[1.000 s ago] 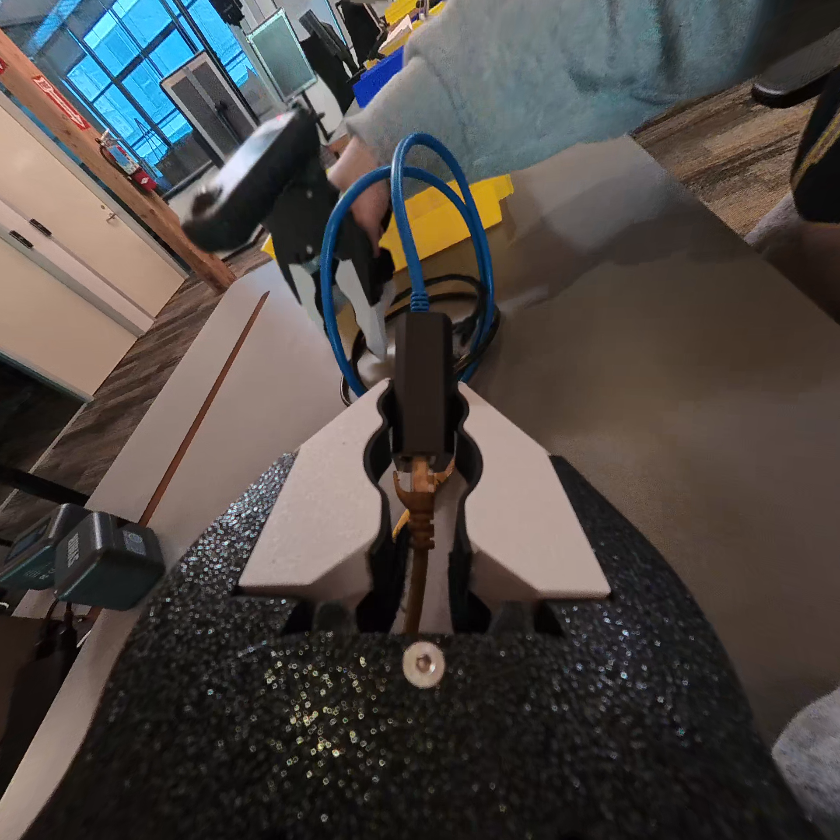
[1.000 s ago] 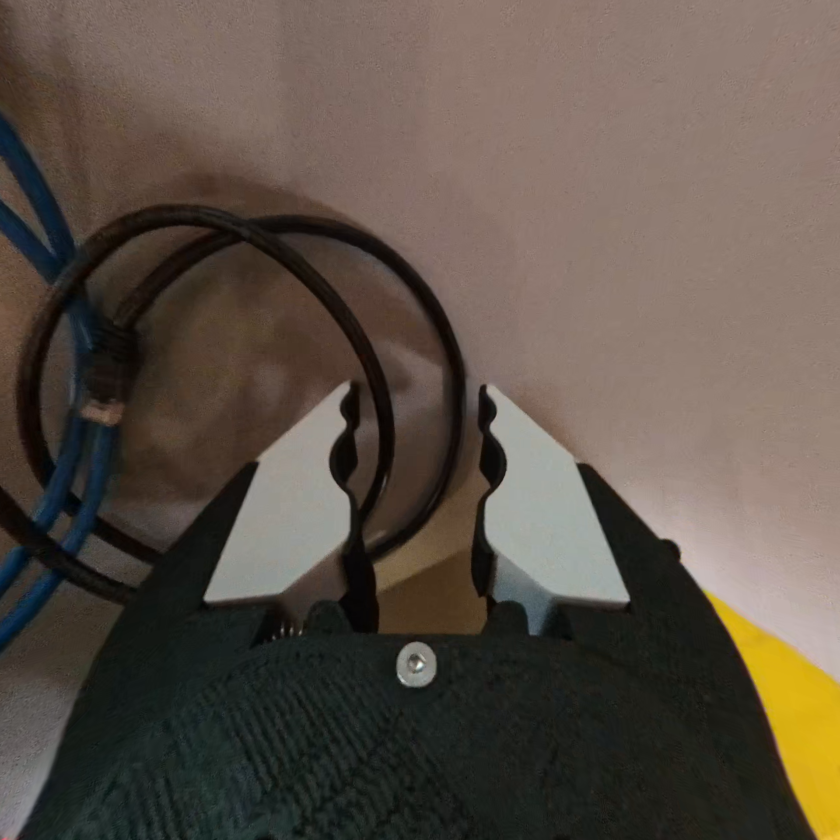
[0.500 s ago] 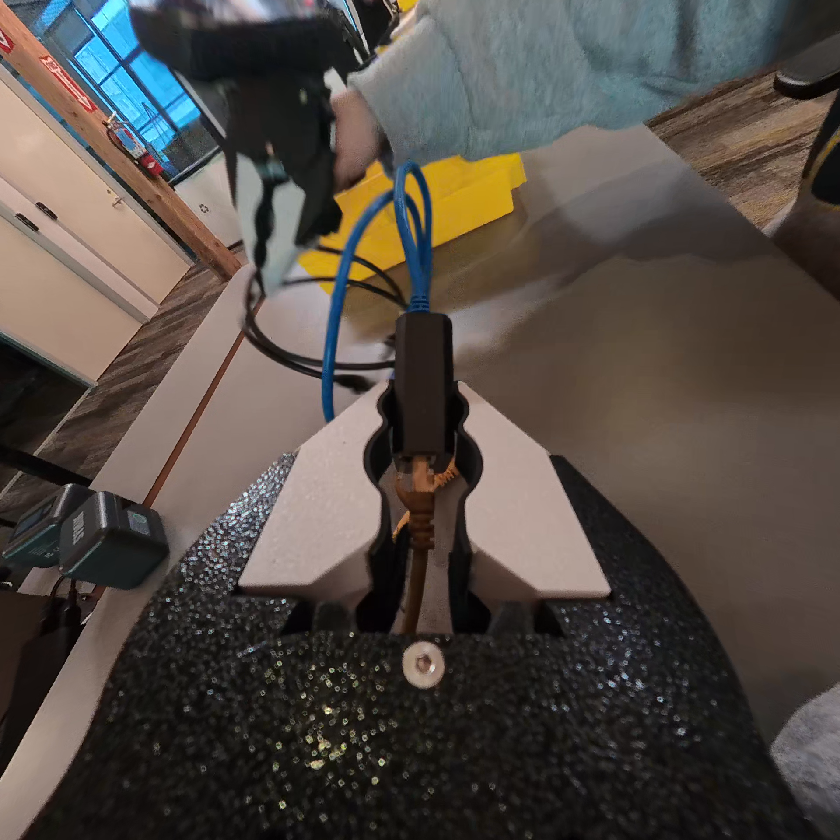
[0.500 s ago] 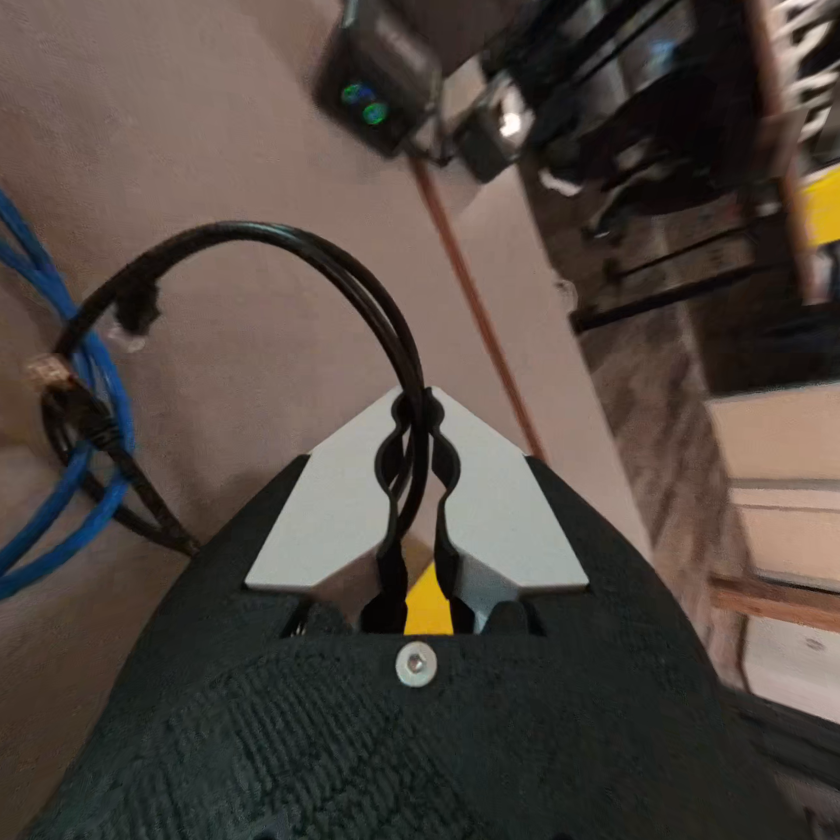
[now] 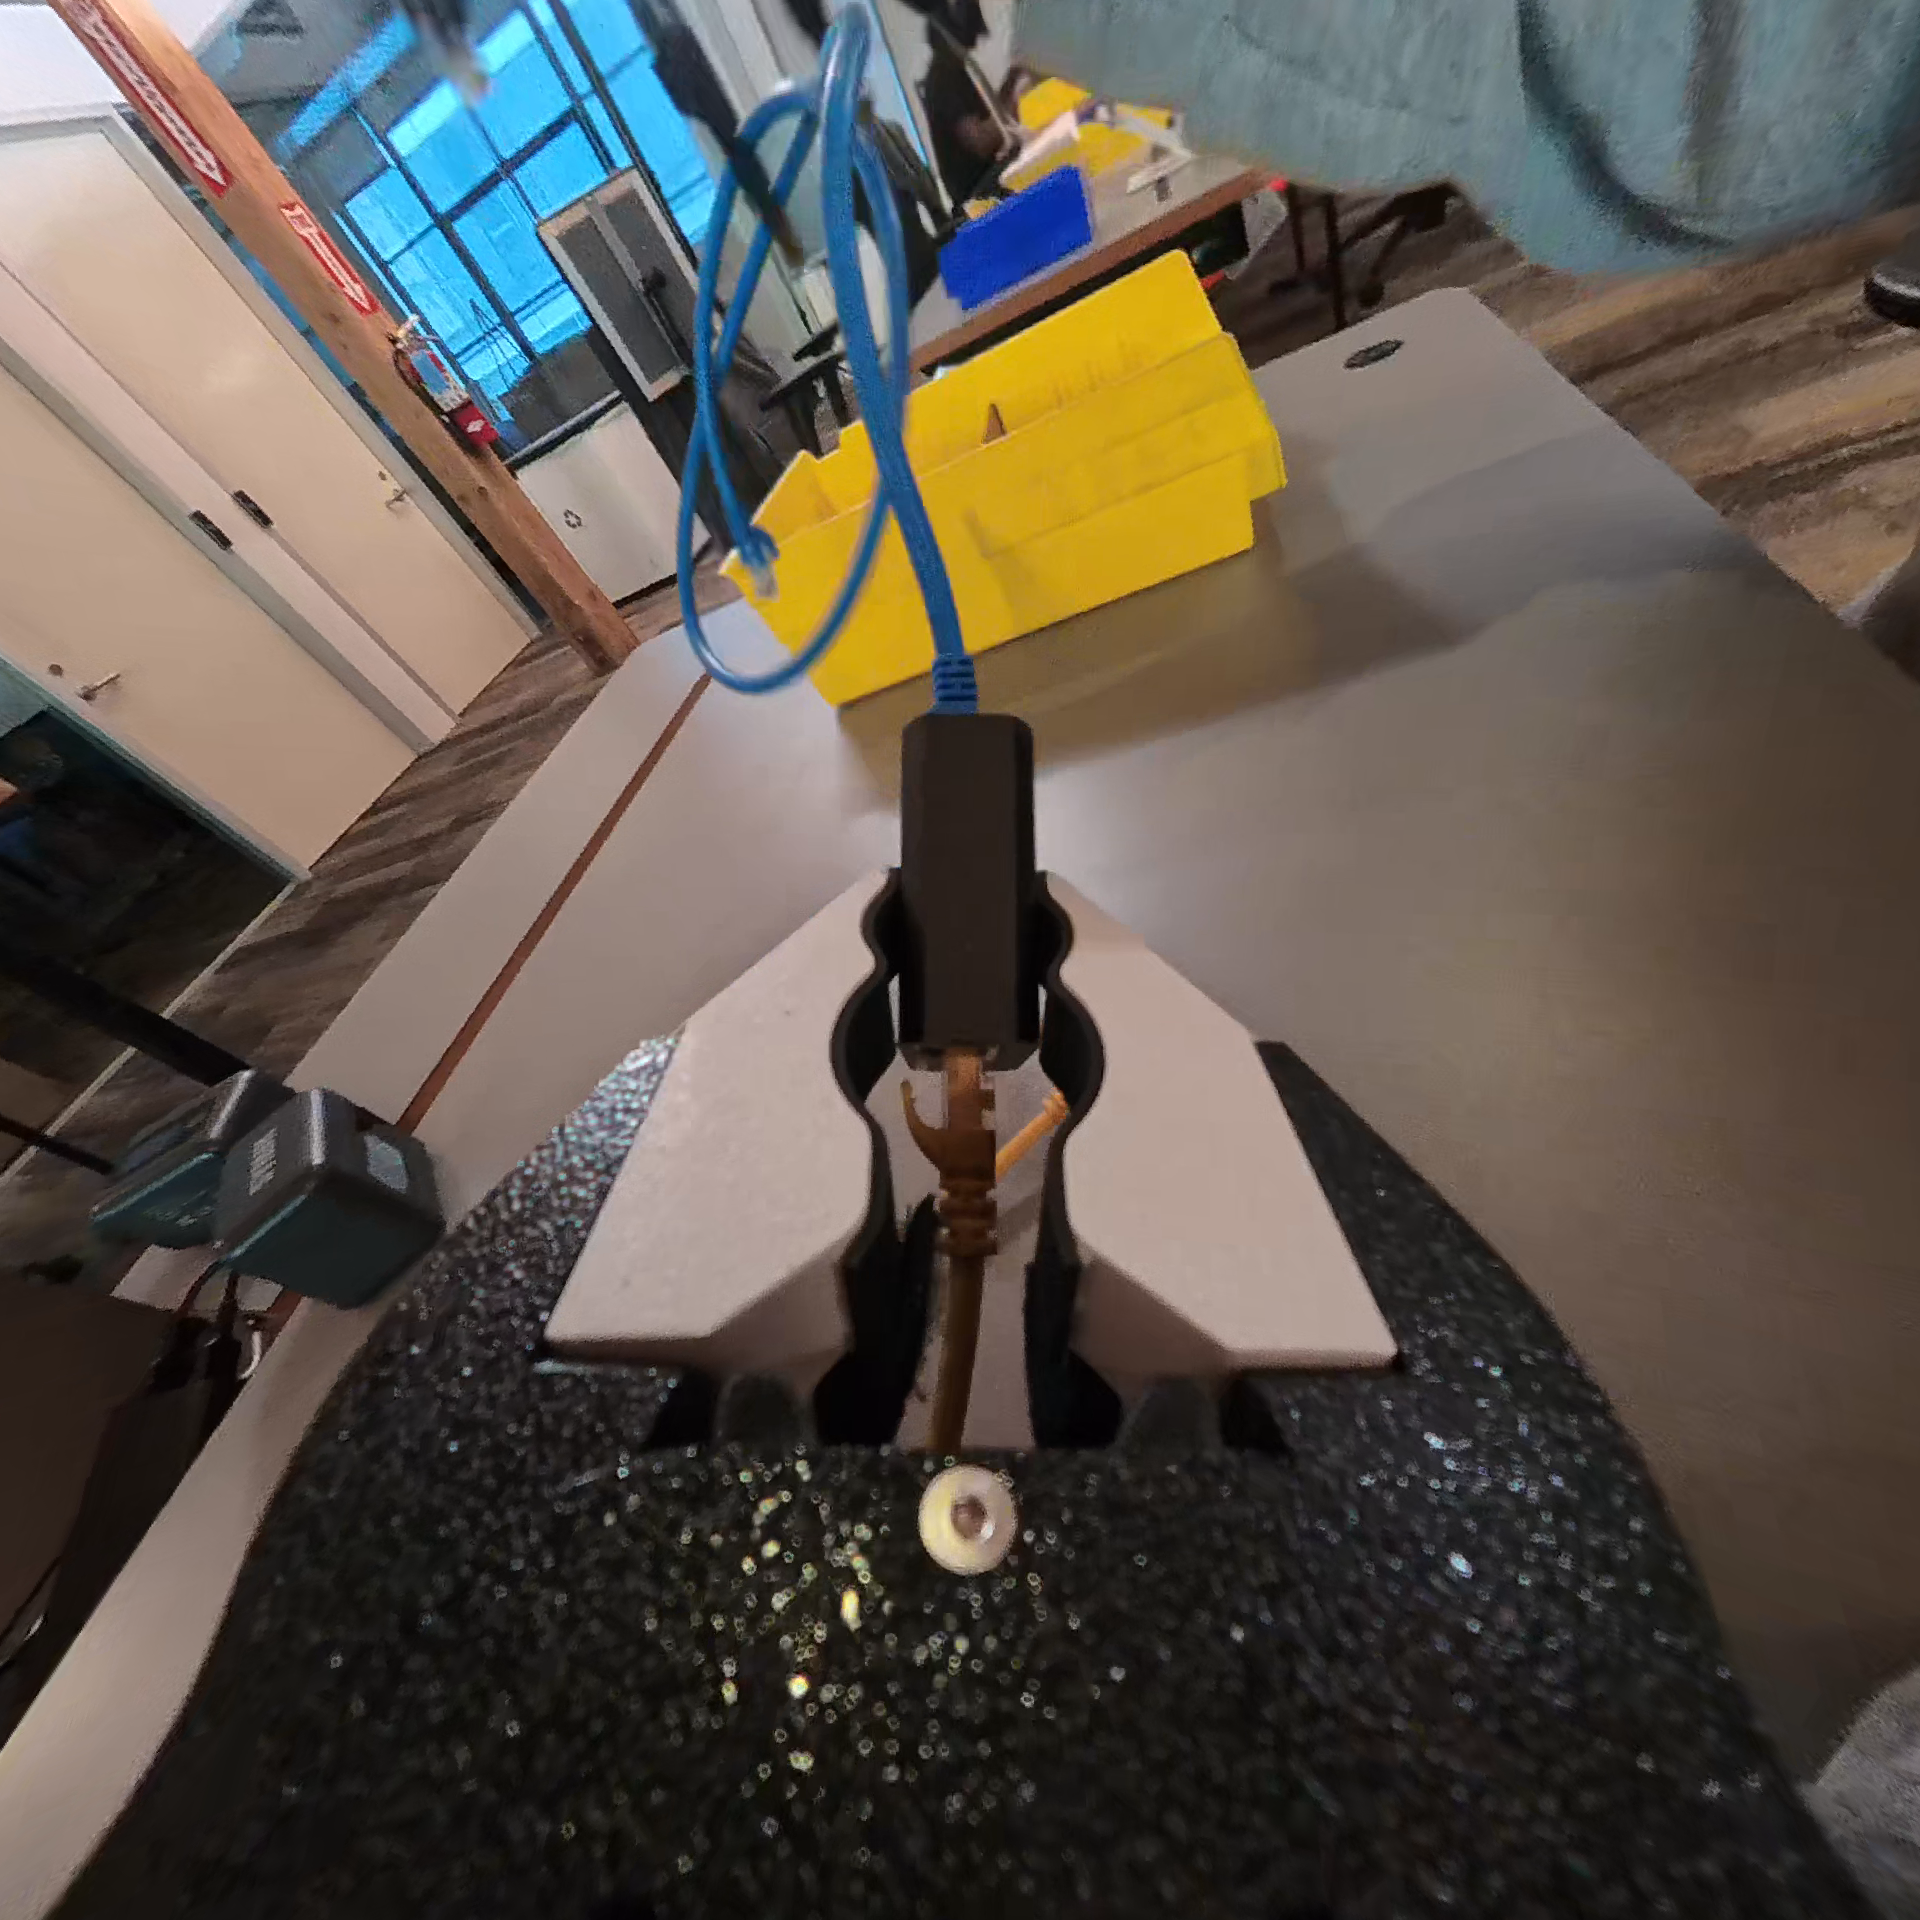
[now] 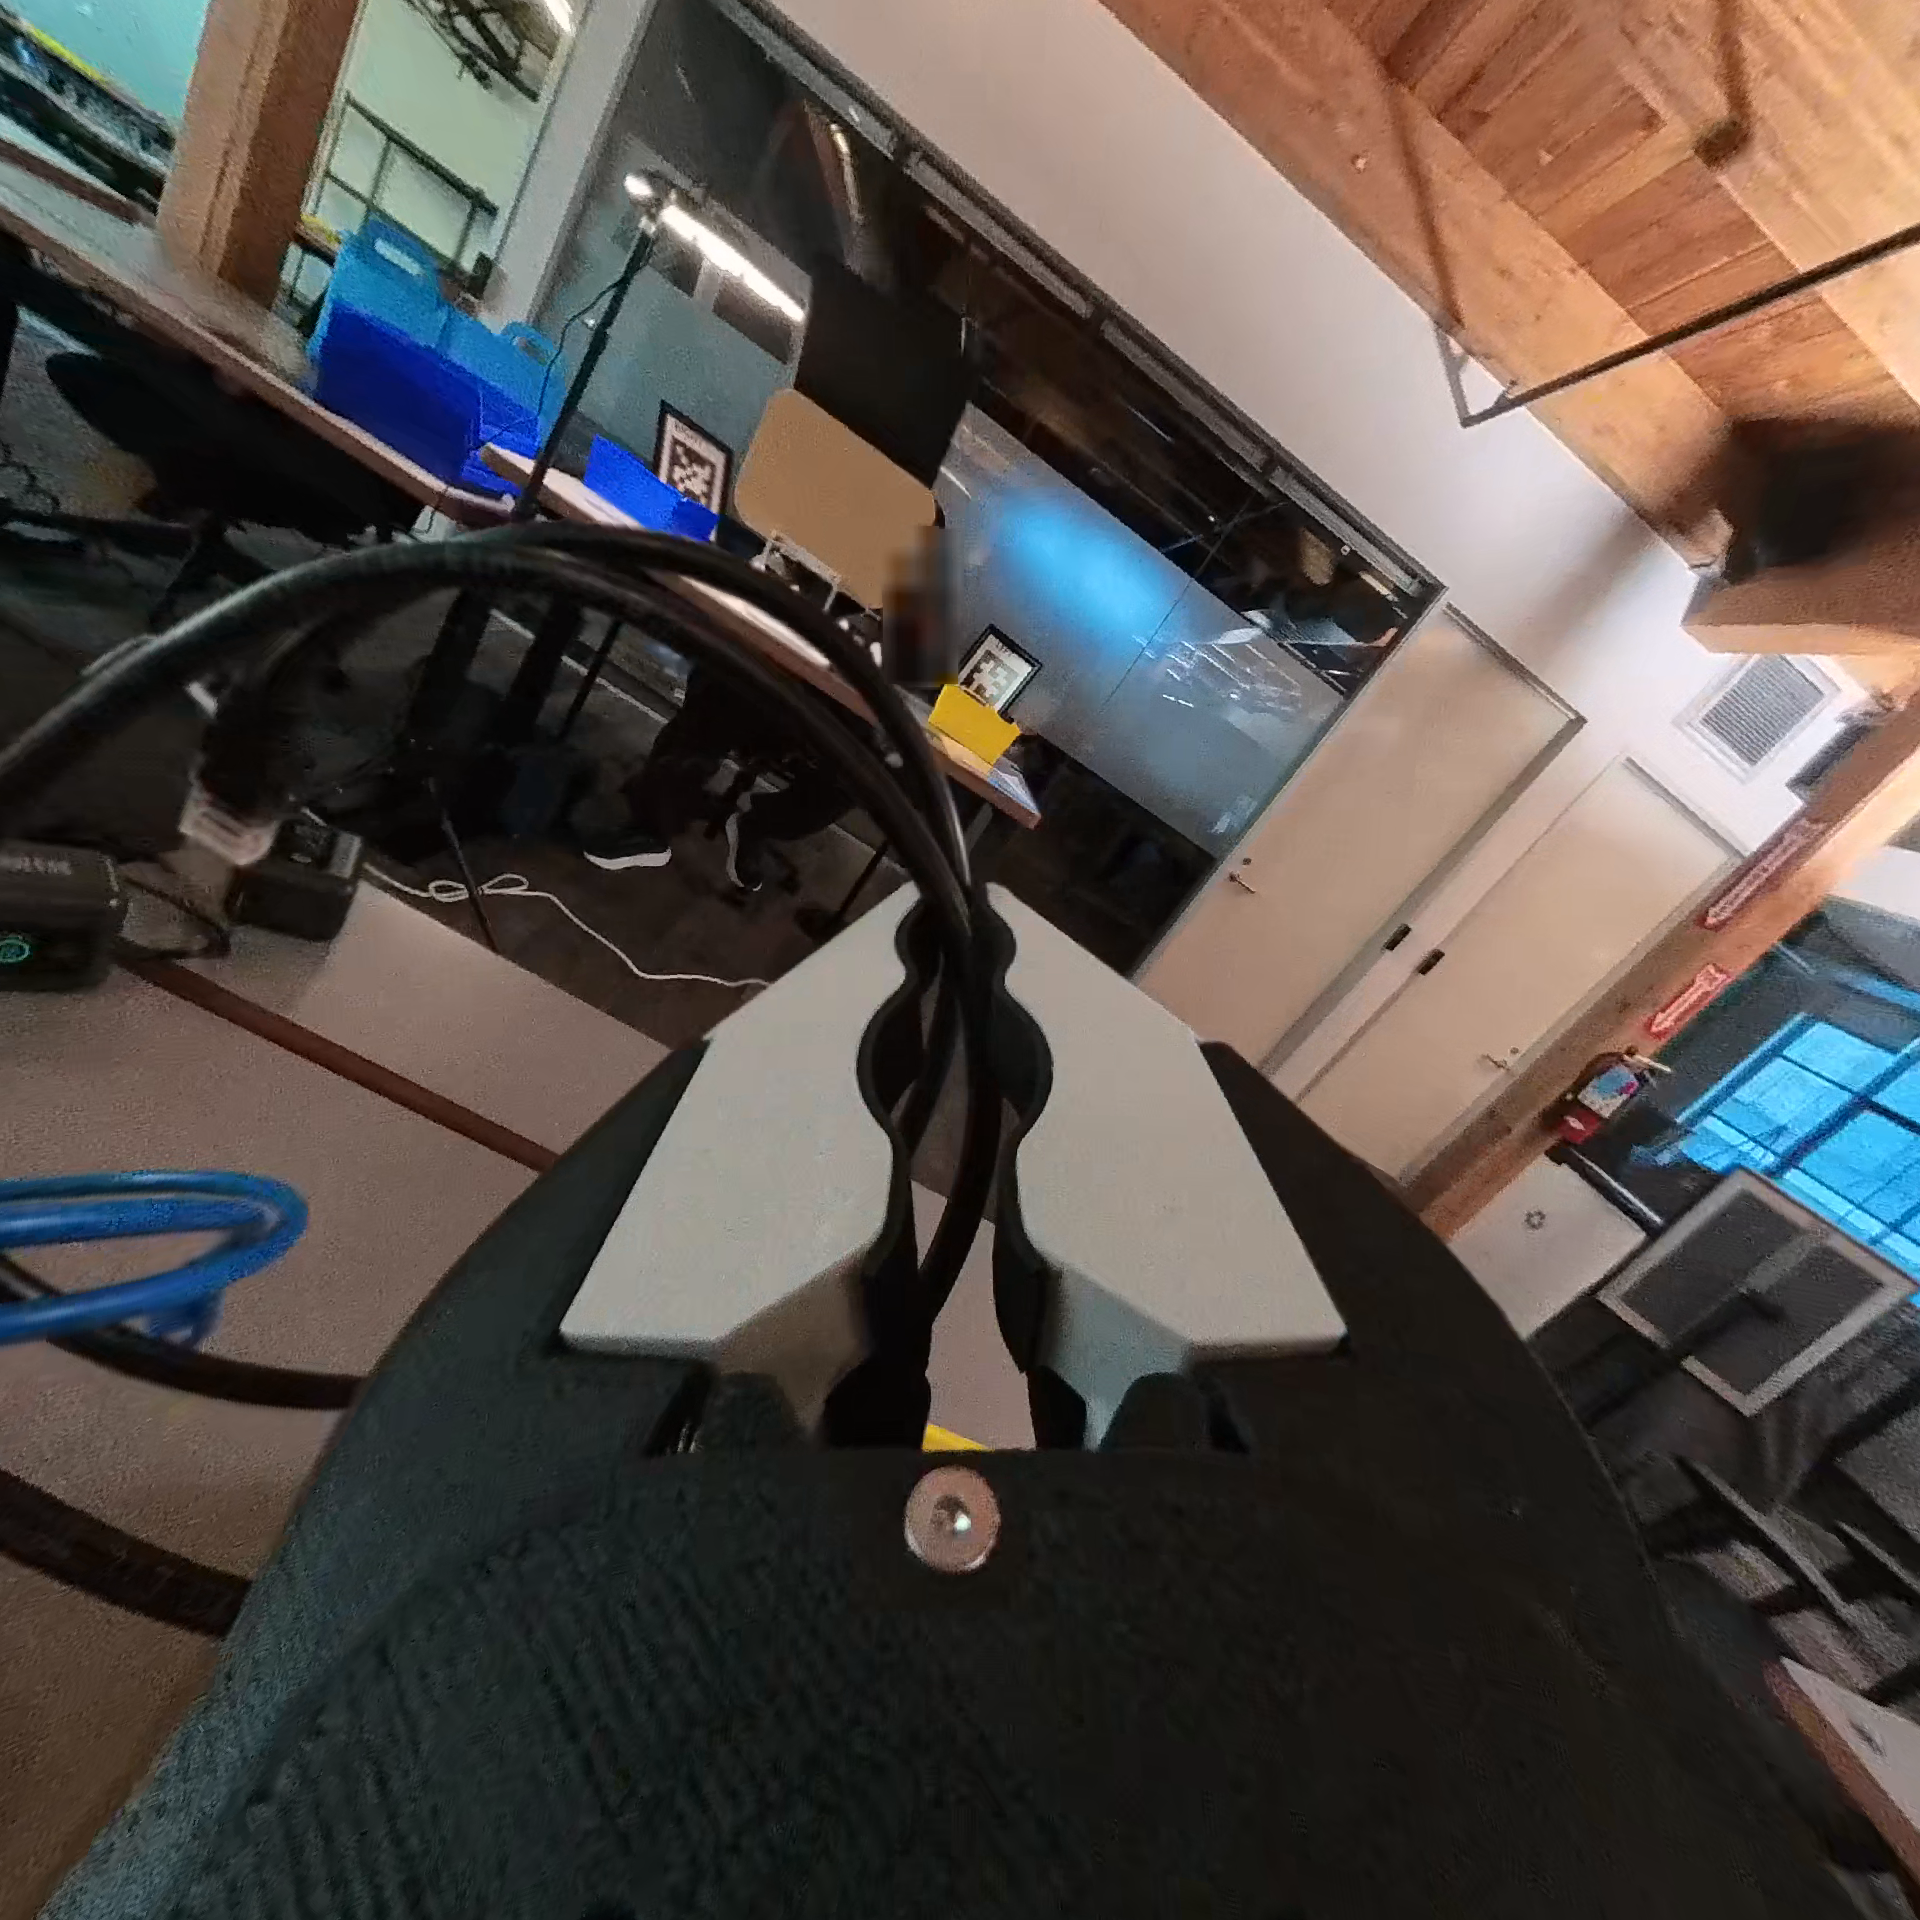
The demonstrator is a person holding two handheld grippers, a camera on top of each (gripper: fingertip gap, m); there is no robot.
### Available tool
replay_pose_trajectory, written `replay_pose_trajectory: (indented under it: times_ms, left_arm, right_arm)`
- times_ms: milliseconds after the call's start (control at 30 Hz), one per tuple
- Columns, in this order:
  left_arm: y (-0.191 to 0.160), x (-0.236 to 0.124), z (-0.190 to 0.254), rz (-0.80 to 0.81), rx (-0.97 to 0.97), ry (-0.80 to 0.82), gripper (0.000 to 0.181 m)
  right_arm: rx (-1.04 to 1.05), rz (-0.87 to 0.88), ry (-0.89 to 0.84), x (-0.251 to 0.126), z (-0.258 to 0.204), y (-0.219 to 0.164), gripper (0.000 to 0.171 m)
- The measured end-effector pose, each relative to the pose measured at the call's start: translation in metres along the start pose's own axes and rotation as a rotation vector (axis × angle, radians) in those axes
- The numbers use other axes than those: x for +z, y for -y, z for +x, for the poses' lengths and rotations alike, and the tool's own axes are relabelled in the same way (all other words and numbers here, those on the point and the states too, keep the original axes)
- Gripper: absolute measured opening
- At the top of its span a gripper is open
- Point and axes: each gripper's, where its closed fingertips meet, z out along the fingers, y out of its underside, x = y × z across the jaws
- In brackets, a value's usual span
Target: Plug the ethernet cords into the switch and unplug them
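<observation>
Black is the little switch [image 5: 968, 883] your left tool [image 5: 966, 940] has clamped tight above the counter [image 5: 1455, 883]; a blue cord [image 5: 883, 468] is plugged into its far end and a brown cord [image 5: 961, 1174] into the near end; your right tool [image 6: 954, 966] is closed on a looped black cord [image 6: 582, 561], lifted high, its clear plug [image 6: 223, 826] dangling free; that one is not yet plugged in, and all the unplugging looks still to come.

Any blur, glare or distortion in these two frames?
Left wrist view: sleeve and cable top smeared, black adapter sharp, sparkle glare on the gripper body, fisheye bending at edges. Right wrist view: background and black cable soft, blue cable blurred.
</observation>
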Motion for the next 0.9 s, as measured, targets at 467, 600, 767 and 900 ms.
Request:
replay_pose_trajectory:
  times_ms: [467,600,767,900]
  left_arm:
    - [0.014,-0.027,-0.069,0.114,-0.019,0.494,0.021]
    - [0.038,-0.031,-0.067,0.200,-0.001,0.508,0.021]
    - [0.097,-0.027,-0.055,0.332,0.073,0.496,0.022]
    - [0.134,-0.029,-0.061,0.418,0.081,0.529,0.021]
  right_arm:
    - [0.146,-0.117,0.261,-0.034,-0.028,-0.014,0.004]
    - [0.129,-0.231,0.387,-0.041,-0.075,-0.038,0.004]
    - [0.150,-0.362,0.527,-0.049,-0.140,-0.069,0.004]
    - [0.180,-0.429,0.627,-0.054,-0.184,-0.087,0.004]
